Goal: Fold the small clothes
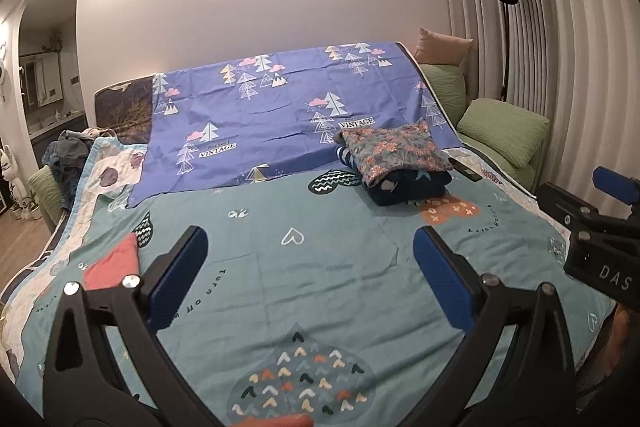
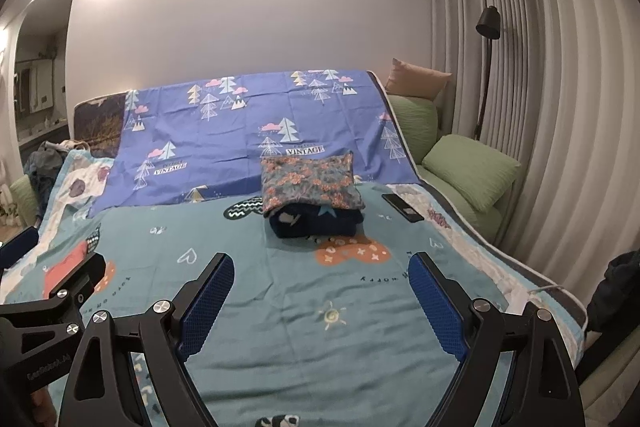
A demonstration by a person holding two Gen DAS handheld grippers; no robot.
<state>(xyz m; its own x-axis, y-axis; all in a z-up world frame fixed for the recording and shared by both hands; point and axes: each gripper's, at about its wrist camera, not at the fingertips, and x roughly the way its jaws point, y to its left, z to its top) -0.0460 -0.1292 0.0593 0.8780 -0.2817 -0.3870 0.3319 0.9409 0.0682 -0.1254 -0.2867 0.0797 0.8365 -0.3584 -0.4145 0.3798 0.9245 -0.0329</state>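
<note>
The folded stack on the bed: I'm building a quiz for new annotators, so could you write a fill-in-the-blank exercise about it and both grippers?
1. The floral garment lies on ____ of the dark navy garment.
2. The black phone lies on the teal quilt, to the ____ of the stack in the right wrist view.
3. The left gripper and the right gripper both have their jaws ____, holding nothing.

Missing words: top; right; open
</note>
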